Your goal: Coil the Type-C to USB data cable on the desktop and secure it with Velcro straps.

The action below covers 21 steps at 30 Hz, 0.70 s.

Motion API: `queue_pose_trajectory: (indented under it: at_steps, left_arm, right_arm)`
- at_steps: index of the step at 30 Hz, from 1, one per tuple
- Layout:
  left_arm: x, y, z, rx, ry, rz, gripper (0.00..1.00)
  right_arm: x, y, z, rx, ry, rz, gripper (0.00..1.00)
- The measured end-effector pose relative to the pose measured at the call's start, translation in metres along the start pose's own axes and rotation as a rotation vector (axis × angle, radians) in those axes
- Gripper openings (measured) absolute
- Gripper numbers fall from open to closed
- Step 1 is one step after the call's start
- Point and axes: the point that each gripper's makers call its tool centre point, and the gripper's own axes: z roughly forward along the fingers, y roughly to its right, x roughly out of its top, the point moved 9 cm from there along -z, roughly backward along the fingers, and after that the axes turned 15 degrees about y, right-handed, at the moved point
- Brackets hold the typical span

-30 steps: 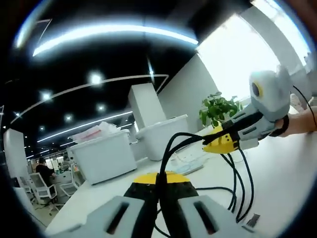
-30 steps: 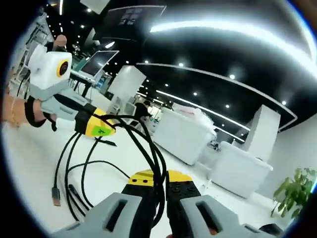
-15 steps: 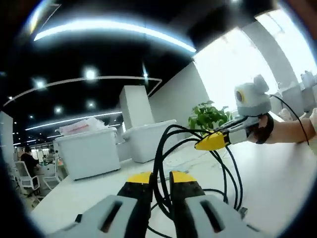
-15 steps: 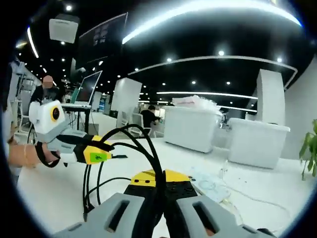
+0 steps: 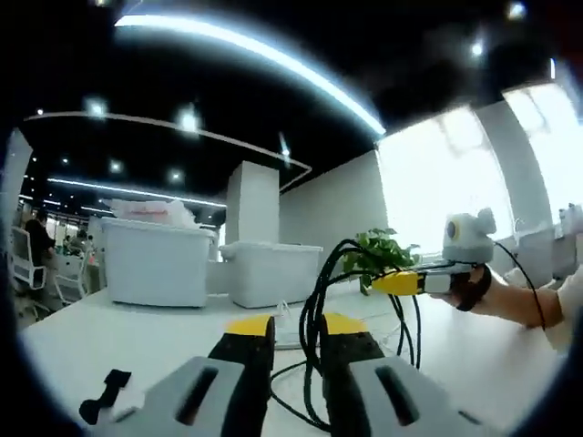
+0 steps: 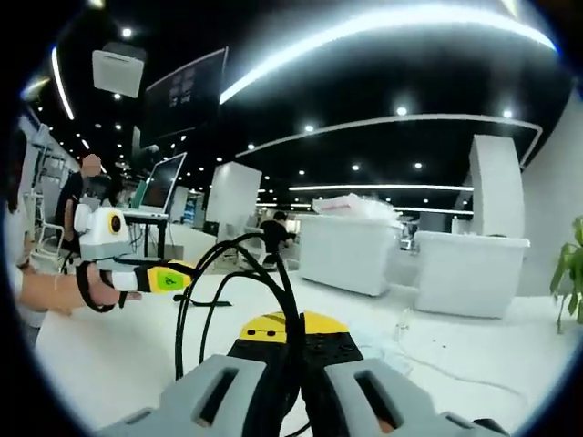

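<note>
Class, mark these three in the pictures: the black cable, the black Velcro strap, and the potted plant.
black cable [image 5: 314, 309], left gripper view, on its loops above the jaws.
black Velcro strap [image 5: 103, 395], left gripper view, its middle.
potted plant [image 5: 375, 251], left gripper view, its leaves.

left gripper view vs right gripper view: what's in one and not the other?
Left gripper view: a black Velcro strap lying on the desk, a potted plant, bright windows.
Right gripper view: a monitor on a stand, people standing in the background.
Both: the black cable looped between the two grippers, with the left gripper and right gripper each shut on it, and white bins.
</note>
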Motion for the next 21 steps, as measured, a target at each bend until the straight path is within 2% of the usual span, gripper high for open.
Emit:
queue_pose_trajectory:
  at_steps: [2,3,6,7,9,13,16,17,19,21]
  left_arm:
    - [-0.005,-0.009,-0.002,0.045,-0.046,0.023,0.21]
    - [-0.007,-0.012,-0.002,0.059,-0.062,0.009,0.22]
    - [-0.012,-0.020,-0.003,0.103,-0.068,-0.098,0.22]
    - [-0.010,-0.021,-0.003,0.102,-0.052,-0.099,0.23]
    - [-0.001,-0.017,-0.002,0.071,0.018,-0.120,0.22]
    - [0.020,-0.003,-0.002,-0.043,0.128,-0.215,0.15]
    - [0.040,-0.003,-0.006,-0.070,0.262,-0.185,0.15]
    - [0.045,-0.004,-0.007,-0.068,0.290,-0.182,0.15]
    - [0.049,-0.010,-0.008,-0.019,0.296,-0.140,0.15]
    - [0.041,-0.020,-0.009,0.051,0.234,-0.064,0.15]
  right_arm:
    - [-0.001,-0.003,0.001,0.009,-0.003,-0.007,0.02]
    - [-0.001,-0.004,0.001,0.019,-0.006,-0.015,0.02]
    - [0.000,-0.006,0.001,0.038,-0.007,-0.022,0.02]
    - [0.000,-0.006,0.001,0.042,-0.004,-0.024,0.02]
    - [0.002,-0.006,0.000,0.039,0.003,-0.031,0.02]
    - [0.004,0.003,-0.002,0.006,0.014,-0.030,0.02]
    - [0.005,0.010,-0.004,-0.003,0.021,-0.023,0.02]
    - [0.005,0.013,-0.004,-0.012,0.022,-0.029,0.02]
    - [0.007,0.014,-0.006,0.000,0.044,-0.018,0.02]
    - [0.013,0.010,-0.006,0.054,0.092,-0.016,0.02]
